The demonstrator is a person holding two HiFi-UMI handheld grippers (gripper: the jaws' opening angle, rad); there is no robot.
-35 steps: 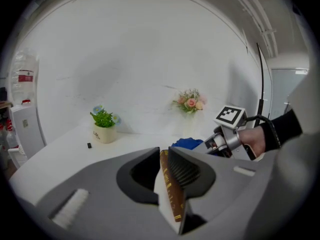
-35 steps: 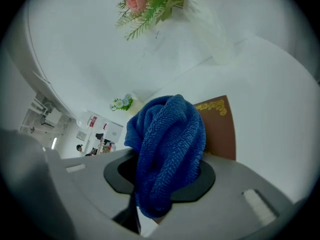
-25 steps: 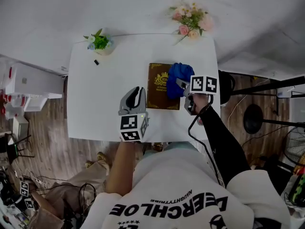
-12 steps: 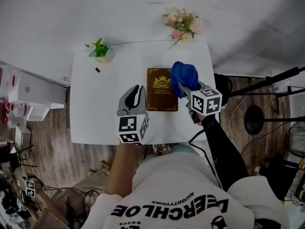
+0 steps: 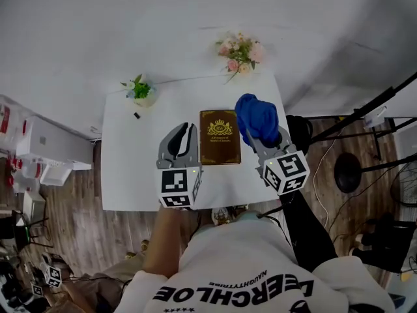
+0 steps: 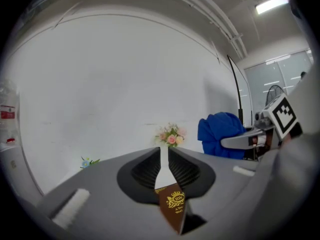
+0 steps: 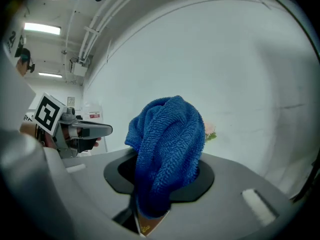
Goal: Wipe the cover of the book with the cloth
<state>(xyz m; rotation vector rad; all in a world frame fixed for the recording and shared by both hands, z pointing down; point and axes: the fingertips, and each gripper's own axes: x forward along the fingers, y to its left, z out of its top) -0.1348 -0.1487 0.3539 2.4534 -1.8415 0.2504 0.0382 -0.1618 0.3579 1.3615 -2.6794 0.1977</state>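
Soft and light, the blue terry cloth [image 7: 167,149] is being pinched mid-bunch by the right gripper [image 5: 253,137] at the stiff hardcover book's [image 5: 219,136] right edge on the table [image 5: 130,168], the left gripper [image 5: 182,130] being held empty, its jaws narrowly apart.

I count on my feed: one brown hardcover book with gold print [image 5: 219,137], one blue terry cloth [image 5: 257,118], one white rectangular table [image 5: 130,175]. Two grey grippers: left gripper [image 5: 184,128], right gripper [image 5: 251,134]. Two flower pieces: pink bouquet [image 5: 238,52], small green potted plant [image 5: 139,90]. One small black object [image 5: 136,115].
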